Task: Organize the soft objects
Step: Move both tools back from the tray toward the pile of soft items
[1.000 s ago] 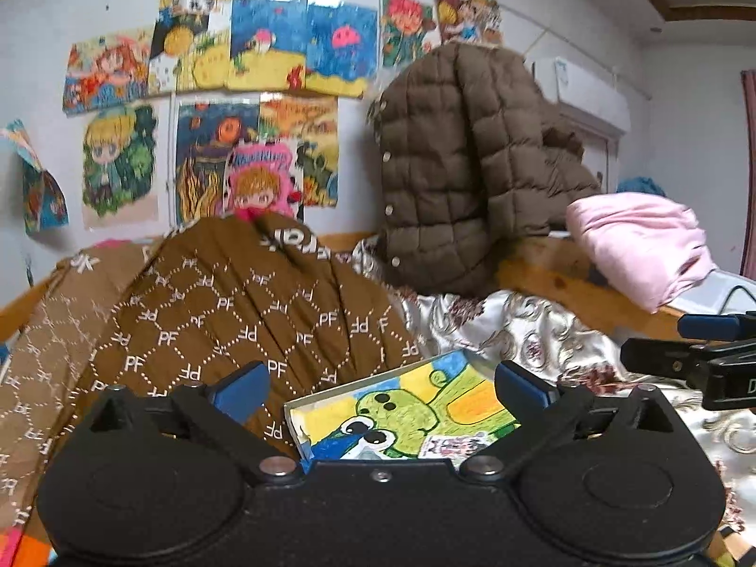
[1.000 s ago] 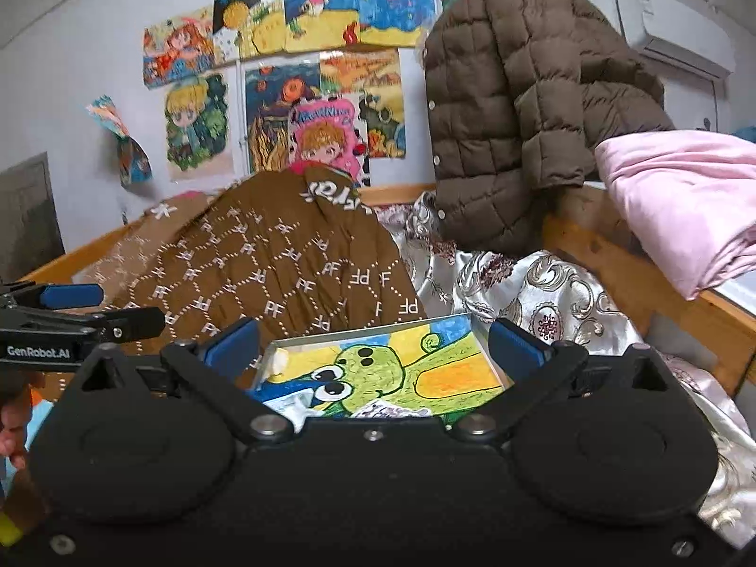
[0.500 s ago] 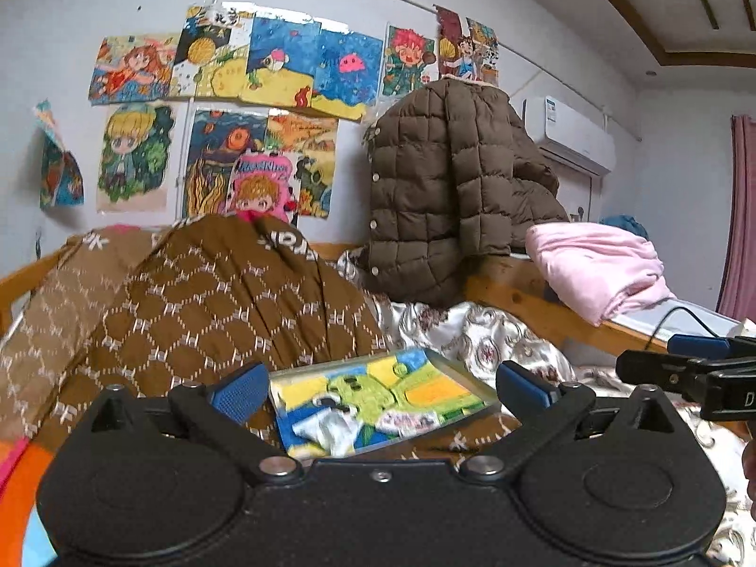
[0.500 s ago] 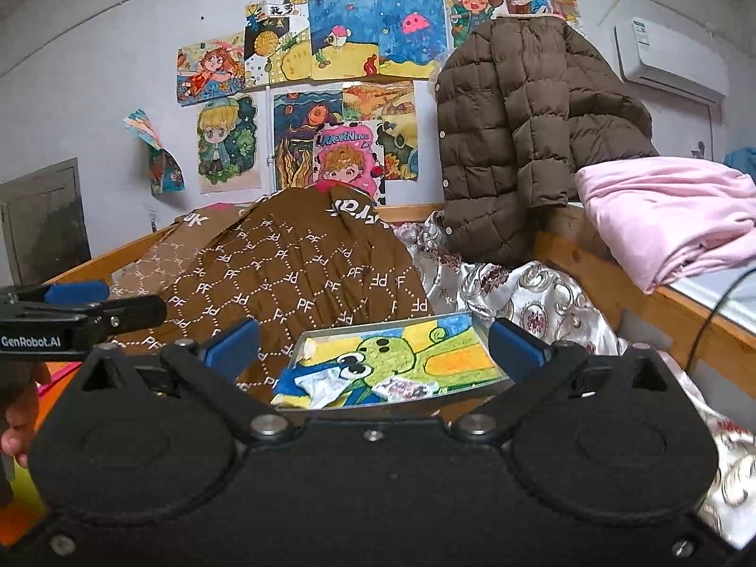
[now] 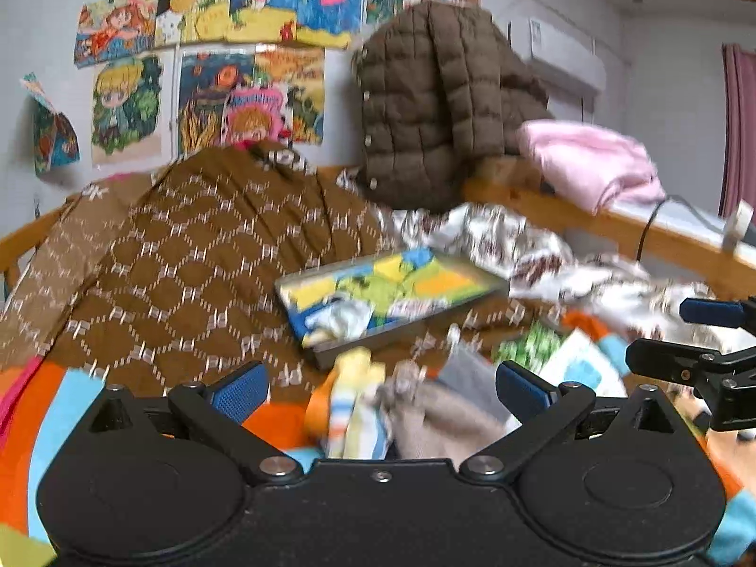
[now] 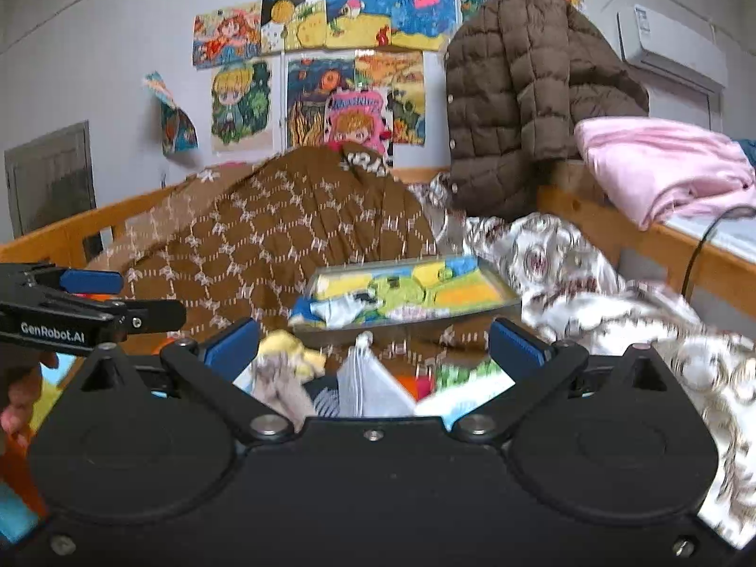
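Bed with a brown quilted blanket [image 5: 198, 255]: both hand-held grippers, left [image 5: 380, 390] and right [image 6: 373, 347], jaws apart and empty, approach small soft socks [image 5: 354, 401] before a shallow cartoon-printed tray [image 5: 387, 293]; next, clamping one.

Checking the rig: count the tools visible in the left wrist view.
2: the left tool, open, across the bottom; the right tool at the right edge, partly cut off.

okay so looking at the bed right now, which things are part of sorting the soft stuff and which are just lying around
Part of the job:
- small soft items heaped near the tongs
- shallow tray with the green cartoon base
- left tongs and right tongs, both open

Just lying about:
- brown patterned quilt
- brown puffer jacket
- pink blanket
- wall drawings
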{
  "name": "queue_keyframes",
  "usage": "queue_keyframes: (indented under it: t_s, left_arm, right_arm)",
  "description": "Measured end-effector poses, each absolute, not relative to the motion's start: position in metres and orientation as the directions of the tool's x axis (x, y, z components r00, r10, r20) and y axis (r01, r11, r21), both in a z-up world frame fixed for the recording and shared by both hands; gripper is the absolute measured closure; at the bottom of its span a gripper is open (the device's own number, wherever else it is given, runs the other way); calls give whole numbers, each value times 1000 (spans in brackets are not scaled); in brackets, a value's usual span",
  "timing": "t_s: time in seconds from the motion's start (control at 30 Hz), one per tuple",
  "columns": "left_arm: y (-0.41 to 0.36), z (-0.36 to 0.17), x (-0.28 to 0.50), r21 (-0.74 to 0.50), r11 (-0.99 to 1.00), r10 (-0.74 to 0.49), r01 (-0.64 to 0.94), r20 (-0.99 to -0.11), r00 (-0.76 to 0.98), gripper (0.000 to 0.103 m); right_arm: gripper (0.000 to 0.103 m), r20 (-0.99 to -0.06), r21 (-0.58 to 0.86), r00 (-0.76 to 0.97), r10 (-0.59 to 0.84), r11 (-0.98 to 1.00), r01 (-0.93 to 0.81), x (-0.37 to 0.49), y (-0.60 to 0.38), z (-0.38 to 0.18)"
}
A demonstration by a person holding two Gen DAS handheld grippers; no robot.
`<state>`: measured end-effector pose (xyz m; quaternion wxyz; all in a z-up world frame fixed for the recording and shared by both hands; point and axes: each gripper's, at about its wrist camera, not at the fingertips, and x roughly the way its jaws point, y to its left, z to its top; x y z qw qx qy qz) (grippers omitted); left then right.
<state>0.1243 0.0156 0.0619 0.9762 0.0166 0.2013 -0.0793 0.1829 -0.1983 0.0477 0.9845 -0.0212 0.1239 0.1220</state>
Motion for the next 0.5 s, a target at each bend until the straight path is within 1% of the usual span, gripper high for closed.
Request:
queue_keyframes:
  t_s: [0.3, 0.5]
  left_arm:
    - [24, 27, 123, 44, 984, -123, 170, -519, 846, 1]
    - [23, 8, 129, 67, 979, -117, 194, -591, 798, 1]
  right_arm:
    - [1, -322, -8, 925, 203, 976, -217, 190, -186, 15]
    - [1, -349, -40, 918, 186, 976, -213, 193, -180, 1]
